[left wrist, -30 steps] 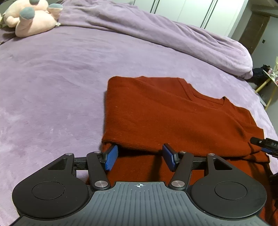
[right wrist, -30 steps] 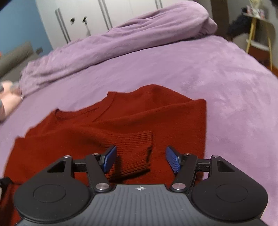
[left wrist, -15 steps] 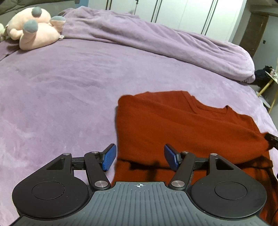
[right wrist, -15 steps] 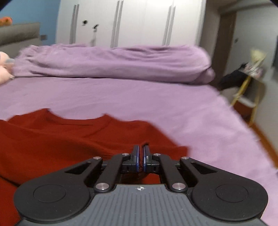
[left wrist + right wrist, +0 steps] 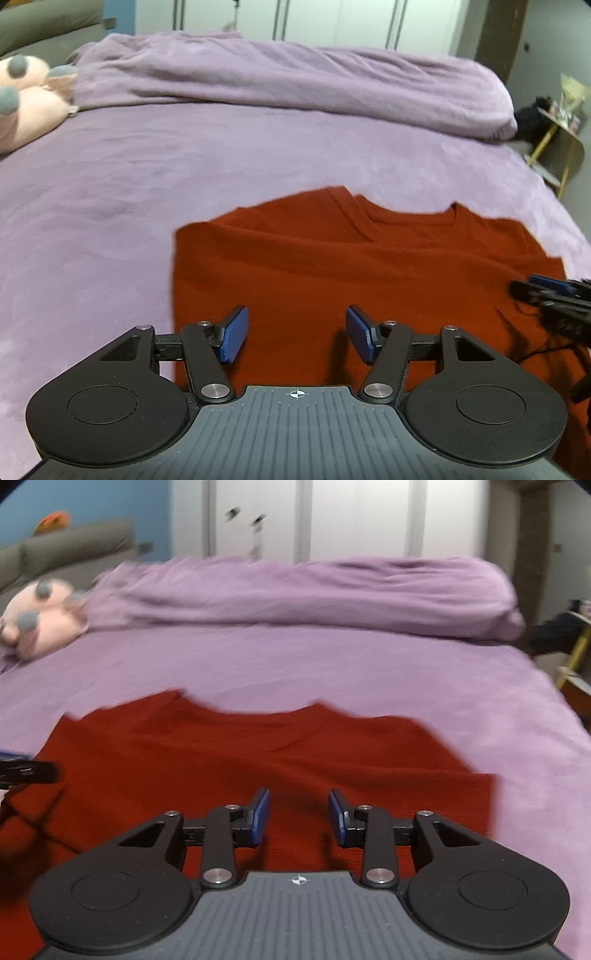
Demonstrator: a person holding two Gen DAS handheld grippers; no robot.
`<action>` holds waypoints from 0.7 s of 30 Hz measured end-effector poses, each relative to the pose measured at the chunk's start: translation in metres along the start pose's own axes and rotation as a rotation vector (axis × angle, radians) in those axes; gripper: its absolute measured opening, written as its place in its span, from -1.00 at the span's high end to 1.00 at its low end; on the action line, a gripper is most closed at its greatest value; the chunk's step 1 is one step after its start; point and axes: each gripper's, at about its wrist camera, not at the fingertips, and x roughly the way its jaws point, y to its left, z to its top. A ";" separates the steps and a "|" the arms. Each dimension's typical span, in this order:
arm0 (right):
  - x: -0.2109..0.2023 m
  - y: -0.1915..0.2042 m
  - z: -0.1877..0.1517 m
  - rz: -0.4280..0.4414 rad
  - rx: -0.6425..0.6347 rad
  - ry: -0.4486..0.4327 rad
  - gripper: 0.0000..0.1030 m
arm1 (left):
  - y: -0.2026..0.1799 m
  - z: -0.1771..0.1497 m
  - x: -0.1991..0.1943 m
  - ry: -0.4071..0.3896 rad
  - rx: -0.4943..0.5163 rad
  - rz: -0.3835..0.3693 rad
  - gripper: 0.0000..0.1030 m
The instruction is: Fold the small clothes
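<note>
A rust-red knitted sweater (image 5: 332, 266) lies flat on the purple bed, neckline away from me; it also shows in the right wrist view (image 5: 258, 753). My left gripper (image 5: 295, 338) is open and empty above the sweater's near left part. My right gripper (image 5: 298, 818) is open and empty above the sweater's near right part. The right gripper's tip shows at the right edge of the left wrist view (image 5: 546, 291). The left gripper's tip shows at the left edge of the right wrist view (image 5: 26, 771). The sweater's bottom hem is hidden behind the gripper bodies.
A purple bedspread (image 5: 147, 177) covers the bed. A bunched purple duvet (image 5: 295, 85) lies along the far side. A pink plush toy (image 5: 26, 103) sits at the far left. A small yellow-legged side table (image 5: 561, 133) stands beyond the bed's right edge. White wardrobe doors (image 5: 351, 517) are behind.
The right gripper shut half a second ago and is now open again. Both grippers have drawn back and tilted up, so more of the bed and wardrobe shows. The left gripper stayed open.
</note>
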 end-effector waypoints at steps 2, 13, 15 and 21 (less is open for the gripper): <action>0.015 0.014 0.000 -0.001 -0.032 0.033 0.56 | -0.006 -0.001 0.014 0.018 0.029 0.017 -0.19; 0.067 0.020 0.011 -0.128 -0.068 0.044 0.65 | -0.011 0.021 0.065 0.003 0.103 0.127 -0.40; 0.067 0.020 0.014 -0.123 -0.062 0.047 0.64 | -0.013 0.023 0.065 0.006 0.102 0.135 -0.41; 0.039 0.007 0.015 -0.044 0.023 0.062 0.64 | -0.012 0.021 0.051 0.017 0.094 0.130 -0.39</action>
